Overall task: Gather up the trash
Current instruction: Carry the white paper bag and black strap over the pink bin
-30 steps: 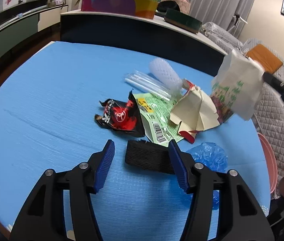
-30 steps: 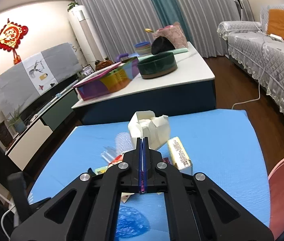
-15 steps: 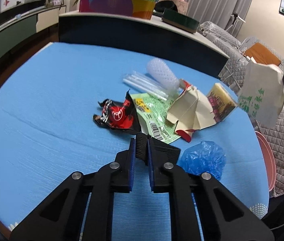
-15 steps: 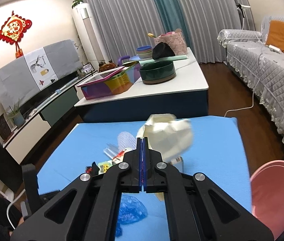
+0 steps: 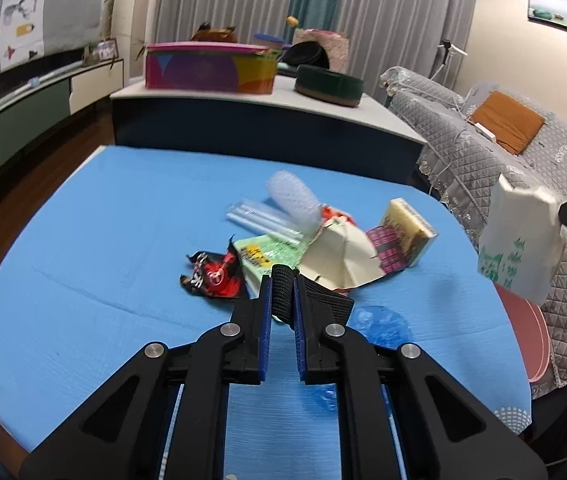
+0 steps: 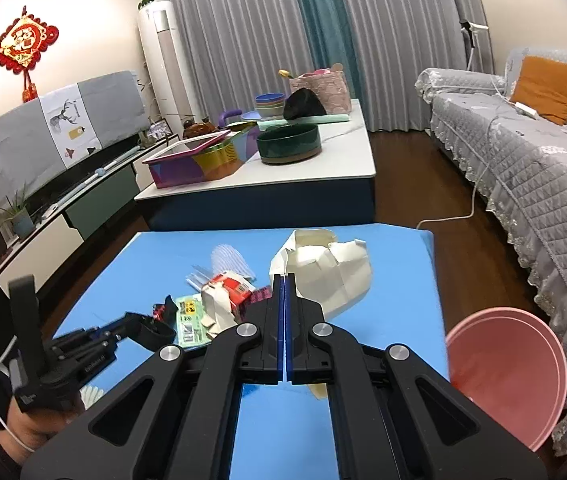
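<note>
Strap [image 5: 283, 292] sits pinched between left claw [image 5: 282, 280] pads.

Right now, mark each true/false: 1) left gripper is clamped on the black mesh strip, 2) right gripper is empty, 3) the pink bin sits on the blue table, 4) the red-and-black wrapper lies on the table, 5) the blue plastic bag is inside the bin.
1) True. The left gripper is shut on the black mesh strip.
2) False. The right gripper grips a crumpled white paper bag.
3) False. The pink bin stands beside the blue table, off its edge.
4) True. The red-and-black wrapper lies on it.
5) False. The blue plastic bag lies on the table.
</note>
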